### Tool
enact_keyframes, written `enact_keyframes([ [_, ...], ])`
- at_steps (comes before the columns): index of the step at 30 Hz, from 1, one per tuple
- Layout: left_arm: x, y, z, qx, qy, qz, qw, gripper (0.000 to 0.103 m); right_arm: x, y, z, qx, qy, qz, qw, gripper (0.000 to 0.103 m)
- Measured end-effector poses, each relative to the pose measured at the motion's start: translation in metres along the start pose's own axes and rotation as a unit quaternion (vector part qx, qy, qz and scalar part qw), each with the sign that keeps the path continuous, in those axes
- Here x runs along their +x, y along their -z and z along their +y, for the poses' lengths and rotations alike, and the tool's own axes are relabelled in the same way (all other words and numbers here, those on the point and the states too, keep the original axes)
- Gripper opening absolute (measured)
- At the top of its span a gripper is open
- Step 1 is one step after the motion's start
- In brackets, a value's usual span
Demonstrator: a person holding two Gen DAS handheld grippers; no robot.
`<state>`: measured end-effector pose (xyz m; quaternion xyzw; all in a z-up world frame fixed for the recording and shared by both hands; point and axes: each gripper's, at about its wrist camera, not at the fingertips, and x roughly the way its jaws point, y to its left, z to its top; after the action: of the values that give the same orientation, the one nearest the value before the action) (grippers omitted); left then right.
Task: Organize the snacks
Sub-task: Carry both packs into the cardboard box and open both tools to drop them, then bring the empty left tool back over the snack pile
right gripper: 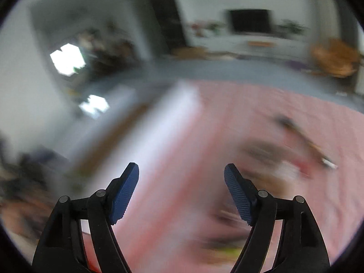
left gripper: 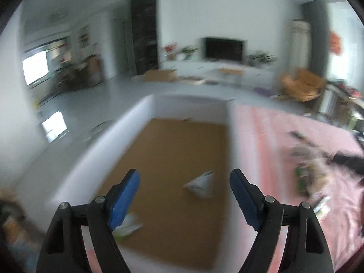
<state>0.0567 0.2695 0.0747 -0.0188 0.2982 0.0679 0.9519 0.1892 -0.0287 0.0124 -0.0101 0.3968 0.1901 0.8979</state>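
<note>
A white-walled box (left gripper: 136,122) with a brown cardboard floor sits on the pink cloth (left gripper: 273,132). My left gripper (left gripper: 184,177) hangs above it, open, with nothing between its blue pads. A grey-white snack packet (left gripper: 201,185) lies on the box floor, and a white-green packet (left gripper: 128,226) lies near the left finger. A blurred pile of snack packets (left gripper: 311,173) rests on the cloth at the right. My right gripper (right gripper: 182,170) is open and empty over the pink cloth (right gripper: 250,104), with the box wall (right gripper: 163,122) to its left and blurred snacks (right gripper: 268,159) to its right.
Beyond the table lie a grey floor, a television (left gripper: 224,49) on a low white cabinet, an orange chair (left gripper: 302,84) and a cardboard box (left gripper: 160,75) on the floor. A dark object (left gripper: 350,161) lies on the cloth at the far right. Both views are motion-blurred.
</note>
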Motion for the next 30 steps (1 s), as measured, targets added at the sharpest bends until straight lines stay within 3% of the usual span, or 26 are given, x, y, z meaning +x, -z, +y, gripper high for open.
enact_keyframes([
  [2,0.01,-0.001,-0.031,0.035,0.022,-0.01,0.9991,0.081,0.009,0.036,-0.057,0.018,0.079,0.023,0.996,0.08],
  [4,0.027,0.001,-0.06,0.078,0.016,0.005,0.9968,0.081,0.007,0.068,-0.108,0.044,0.135,0.034,0.989,0.08],
  [7,0.048,0.005,-0.086,0.129,-0.017,0.033,0.991,0.081,-0.004,0.093,-0.156,0.088,0.179,0.035,0.979,0.08],
  [9,0.05,0.01,-0.086,0.136,-0.03,0.035,0.9896,0.081,-0.012,0.103,-0.179,0.118,0.189,0.03,0.974,0.08],
  [13,0.056,0.021,-0.065,0.102,-0.039,0.076,0.9912,0.081,-0.023,0.107,-0.197,0.137,0.199,0.018,0.97,0.08],
  [19,0.054,0.028,-0.06,0.098,-0.045,0.075,0.9912,0.081,-0.019,0.119,-0.216,0.171,0.195,0.022,0.966,0.08],
  [21,0.046,0.025,-0.058,0.095,-0.051,0.063,0.9922,0.081,-0.013,0.121,-0.218,0.166,0.196,0.027,0.966,0.084],
  [26,-0.003,0.019,-0.093,0.103,-0.091,-0.056,0.9889,0.086,-0.011,0.124,-0.218,0.158,0.206,0.037,0.965,0.09],
  [28,-0.019,0.017,-0.109,0.113,-0.078,-0.086,0.9869,0.095,-0.012,0.125,-0.217,0.157,0.207,0.038,0.965,0.09],
  [30,-0.031,0.018,-0.133,0.128,-0.026,-0.095,0.9869,0.101,-0.013,0.125,-0.217,0.157,0.207,0.038,0.965,0.09],
])
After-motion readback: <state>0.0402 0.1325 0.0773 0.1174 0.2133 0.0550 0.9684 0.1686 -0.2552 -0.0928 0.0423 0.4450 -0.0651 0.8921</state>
